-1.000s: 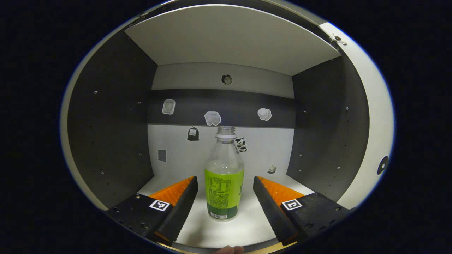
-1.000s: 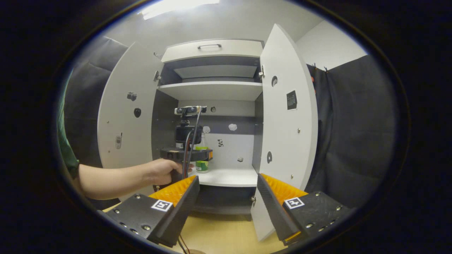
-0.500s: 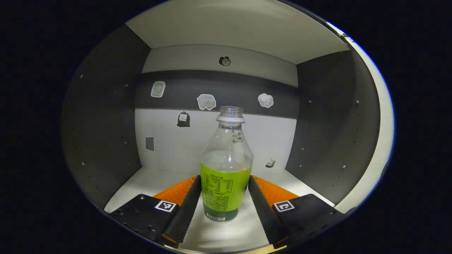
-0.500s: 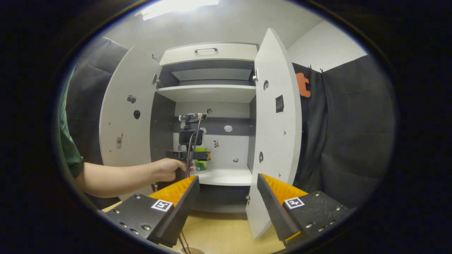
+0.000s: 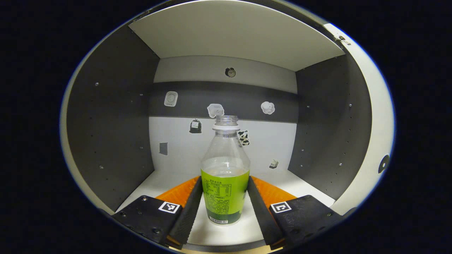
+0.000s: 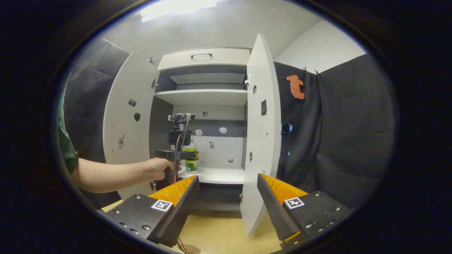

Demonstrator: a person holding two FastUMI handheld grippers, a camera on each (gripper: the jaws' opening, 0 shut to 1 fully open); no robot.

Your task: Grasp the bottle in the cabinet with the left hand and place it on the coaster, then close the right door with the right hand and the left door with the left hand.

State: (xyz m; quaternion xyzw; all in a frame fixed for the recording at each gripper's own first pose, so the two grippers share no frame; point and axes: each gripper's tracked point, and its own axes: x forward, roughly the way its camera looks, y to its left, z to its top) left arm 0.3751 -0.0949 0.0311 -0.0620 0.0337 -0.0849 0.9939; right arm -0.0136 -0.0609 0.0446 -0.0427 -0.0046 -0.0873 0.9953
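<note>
In the left gripper view the left gripper (image 5: 225,206) has its jaws closed in on the bottle (image 5: 225,176), one dark pad pressing each side of the green label low on the body. The bottle stands upright and uncapped between the jaws on the white cabinet shelf (image 5: 155,181), near the shelf's front edge. Bare shelf lies on either side of the jaws out to the dark side walls, and more runs beyond the bottle to the back wall with its small stickers. Above the bottle's mouth there is open room up to the underside of the next shelf.

In the right gripper view the right gripper (image 6: 227,197) hangs over the wooden bench (image 6: 219,234) with its jaws spread wide and nothing between them. Ahead of the jaws, the right door (image 6: 259,134) stands swung out, its free edge turned toward the gripper, its lower corner just beyond the right finger. The left door (image 6: 129,120) is swung wide past the left finger. A hand (image 6: 157,169) holds the left gripper at the shelf's front edge. A round coaster's (image 6: 192,249) rim shows at the bottom edge.
</note>
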